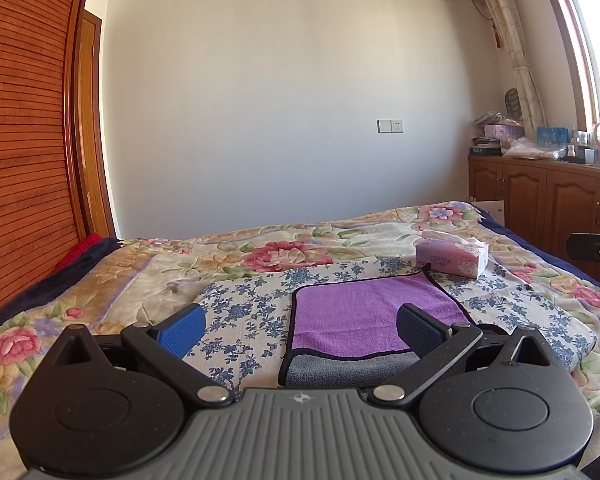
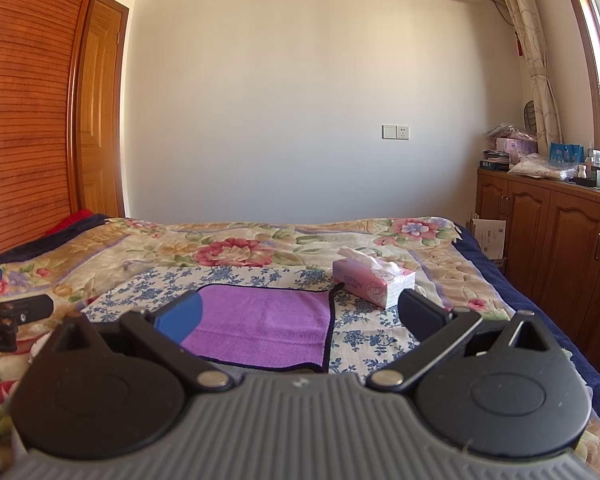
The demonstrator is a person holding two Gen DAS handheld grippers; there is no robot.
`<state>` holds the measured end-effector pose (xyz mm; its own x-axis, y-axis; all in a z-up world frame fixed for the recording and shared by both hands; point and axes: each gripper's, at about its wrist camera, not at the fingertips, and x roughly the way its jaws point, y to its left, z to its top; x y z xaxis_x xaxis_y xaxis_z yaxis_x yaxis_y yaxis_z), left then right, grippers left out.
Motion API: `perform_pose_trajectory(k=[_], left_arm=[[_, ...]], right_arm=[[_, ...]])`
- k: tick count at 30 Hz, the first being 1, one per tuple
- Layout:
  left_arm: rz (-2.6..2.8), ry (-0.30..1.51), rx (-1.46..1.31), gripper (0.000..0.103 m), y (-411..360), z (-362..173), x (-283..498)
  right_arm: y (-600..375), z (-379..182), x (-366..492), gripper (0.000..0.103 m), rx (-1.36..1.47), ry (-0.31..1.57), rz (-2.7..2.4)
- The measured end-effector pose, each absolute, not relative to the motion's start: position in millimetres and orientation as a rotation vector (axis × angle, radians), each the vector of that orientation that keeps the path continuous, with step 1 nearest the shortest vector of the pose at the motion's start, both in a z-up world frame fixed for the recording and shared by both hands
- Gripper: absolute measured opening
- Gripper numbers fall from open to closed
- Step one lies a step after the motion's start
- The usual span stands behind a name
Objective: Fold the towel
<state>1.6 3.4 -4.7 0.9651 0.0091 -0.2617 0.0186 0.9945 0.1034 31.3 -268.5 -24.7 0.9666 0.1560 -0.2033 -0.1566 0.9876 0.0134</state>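
We see the towel folded once on the bed, its grey underside exposed. Left gripper and right gripper stand wide, empty; further folds appear outstanding.

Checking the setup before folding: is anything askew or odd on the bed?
Only slightly: the purple microfibre towel is folded unevenly, its grey underside showing along the near edge. The pink tissue box sits just past its far corner.
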Motion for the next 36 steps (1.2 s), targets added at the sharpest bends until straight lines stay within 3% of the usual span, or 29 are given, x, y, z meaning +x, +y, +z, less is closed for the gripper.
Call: perform_pose_trajectory(k=[36], left_arm=[[-0.003, 0.293, 0.11, 0.103, 1.7, -14.0, 2.3]], right_arm=[[-268.3, -25.4, 31.9, 0.103, -0.006, 0.216, 0.159]])
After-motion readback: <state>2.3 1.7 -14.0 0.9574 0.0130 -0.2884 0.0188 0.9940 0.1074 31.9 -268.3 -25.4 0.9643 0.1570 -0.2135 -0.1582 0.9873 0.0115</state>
